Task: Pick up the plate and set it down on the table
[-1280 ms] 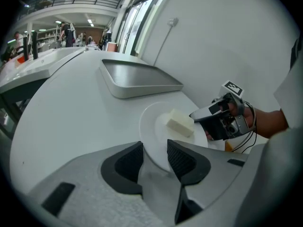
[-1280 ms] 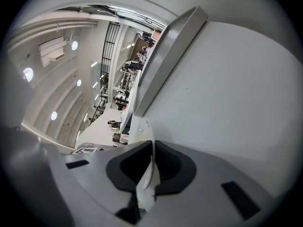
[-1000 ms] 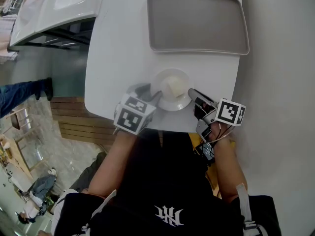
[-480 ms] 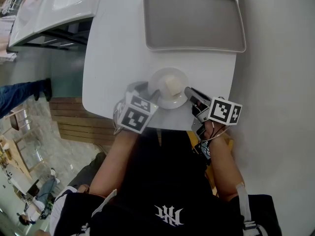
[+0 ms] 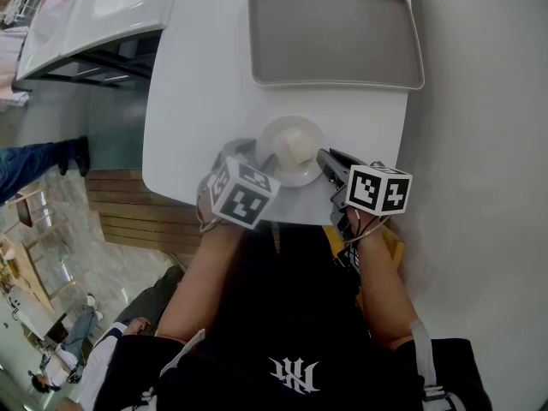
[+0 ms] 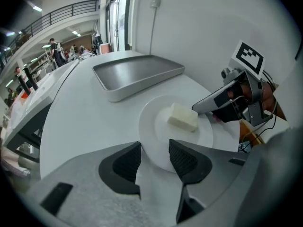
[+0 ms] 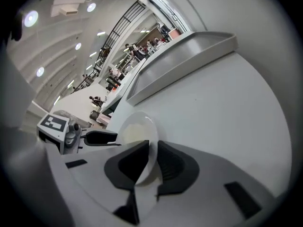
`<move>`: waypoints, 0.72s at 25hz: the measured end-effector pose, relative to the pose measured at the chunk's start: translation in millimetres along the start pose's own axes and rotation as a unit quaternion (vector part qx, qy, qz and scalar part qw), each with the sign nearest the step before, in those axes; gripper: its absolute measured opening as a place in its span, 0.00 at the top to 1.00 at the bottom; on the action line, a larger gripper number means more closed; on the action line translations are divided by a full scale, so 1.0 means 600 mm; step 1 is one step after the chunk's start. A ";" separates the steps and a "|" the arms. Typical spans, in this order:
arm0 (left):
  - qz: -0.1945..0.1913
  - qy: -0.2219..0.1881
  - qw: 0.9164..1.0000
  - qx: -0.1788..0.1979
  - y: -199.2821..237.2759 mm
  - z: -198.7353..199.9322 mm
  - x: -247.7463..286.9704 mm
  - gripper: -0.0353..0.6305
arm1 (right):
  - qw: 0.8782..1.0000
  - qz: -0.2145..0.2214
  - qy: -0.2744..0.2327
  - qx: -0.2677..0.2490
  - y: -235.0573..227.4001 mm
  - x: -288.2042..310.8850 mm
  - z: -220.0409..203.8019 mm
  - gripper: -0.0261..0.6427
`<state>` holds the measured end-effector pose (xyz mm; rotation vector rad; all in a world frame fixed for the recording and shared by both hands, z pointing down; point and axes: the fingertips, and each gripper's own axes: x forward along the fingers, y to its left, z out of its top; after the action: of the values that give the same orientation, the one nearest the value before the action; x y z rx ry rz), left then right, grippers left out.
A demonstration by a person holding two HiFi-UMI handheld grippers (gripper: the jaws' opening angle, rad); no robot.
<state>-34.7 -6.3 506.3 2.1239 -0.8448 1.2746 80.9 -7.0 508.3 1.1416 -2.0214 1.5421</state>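
A white plate (image 5: pixel 272 142) sits on the white desk (image 5: pixel 197 101) close to its near edge, with a grey tray (image 5: pixel 334 32) lying empty farther back. From the head view the two claws flank the plate left and right, but how their jaws stand is hard to read there. The left gripper view settles it for the left claw (image 6: pixel 154 155): its jaws are spread wide and opening, released, with the plate's near rim in the gap and neither pad pressing on it. That view also shows a pale cream block (image 6: pixel 183 117) resting on the plate, and the right claw's tip at the far rim. The right gripper view sees the plate almost edge-on; the right claw (image 7: pixel 150 160) has the thin rim between its jaws, which are opening and loosening off it.
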 end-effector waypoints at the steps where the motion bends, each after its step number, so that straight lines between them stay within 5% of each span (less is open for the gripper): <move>1: 0.003 0.003 1.000 0.004 0.000 -0.001 0.001 0.70 | 1.000 -0.008 0.004 -0.016 0.001 0.001 -0.001 0.90; 10: 0.008 0.001 1.000 0.007 0.004 0.005 -0.006 0.69 | 0.988 -0.066 0.031 -0.134 0.004 0.000 0.003 0.86; 18: 0.017 0.000 0.999 0.027 0.002 -0.003 0.001 0.69 | 0.955 -0.126 0.047 -0.266 0.011 0.007 0.007 0.81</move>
<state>-36.7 -6.1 507.7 2.1591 -0.8591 1.3298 74.0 -11.8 505.6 1.0280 -1.9612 0.8349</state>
